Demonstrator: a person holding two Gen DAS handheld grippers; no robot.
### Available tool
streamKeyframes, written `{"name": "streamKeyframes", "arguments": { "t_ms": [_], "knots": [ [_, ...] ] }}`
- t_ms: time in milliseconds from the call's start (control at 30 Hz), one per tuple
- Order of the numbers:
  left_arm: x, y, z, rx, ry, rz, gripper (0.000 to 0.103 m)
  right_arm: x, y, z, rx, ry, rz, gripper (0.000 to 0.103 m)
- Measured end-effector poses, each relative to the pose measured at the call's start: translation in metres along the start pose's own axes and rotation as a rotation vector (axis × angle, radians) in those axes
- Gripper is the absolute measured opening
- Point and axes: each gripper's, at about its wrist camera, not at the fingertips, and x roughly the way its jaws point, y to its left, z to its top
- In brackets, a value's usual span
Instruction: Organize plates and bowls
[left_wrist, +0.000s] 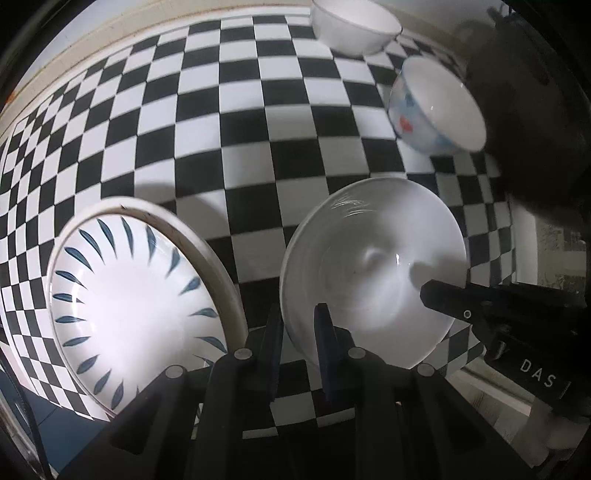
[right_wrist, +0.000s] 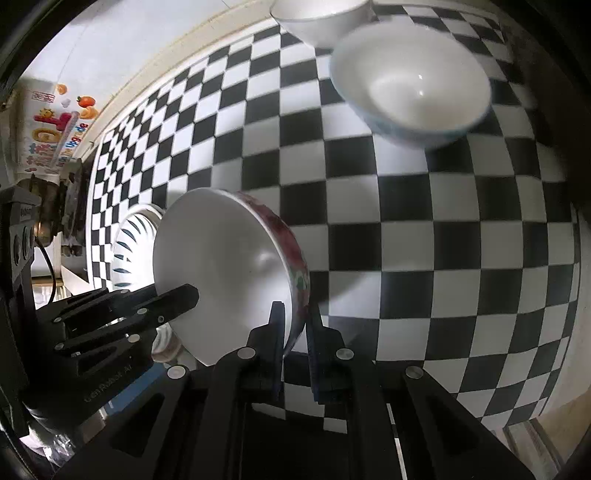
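Left gripper clamped on rim of white bowl; blue-leaf plate beside jaws. Right gripper clamped on rim of floral bowl. 2 bowls beyond: patterned bowl, plain bowl.

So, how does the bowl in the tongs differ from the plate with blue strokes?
The bowl is plain white inside, with red flowers outside; the plate carries a ring of blue strokes. The bowl is tilted, gripped at its rim by the left tongs and right tongs; the plate rests free on the checkered cloth. Both are round and white.
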Motion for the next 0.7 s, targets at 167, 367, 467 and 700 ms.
{"name": "streamKeyframes", "arguments": {
  "t_ms": [167,367,467,700],
  "knots": [
    [0.017,-0.003,-0.002,-0.003,0.039,0.002,0.015,0.012,-0.008,-0.004,0.015,0.020,-0.009,0.013],
    [0.032,-0.015,-0.001,0.014,0.056,0.022,0.015,0.022,-0.019,-0.005,0.034,0.039,-0.012,0.012],
    [0.033,-0.019,0.001,0.014,0.058,0.029,0.015,0.026,-0.019,-0.002,0.040,0.047,-0.007,0.013],
    [-0.007,-0.010,-0.004,-0.017,0.009,0.022,0.016,0.007,-0.023,-0.003,0.041,0.054,0.017,0.017]
  ]
}}
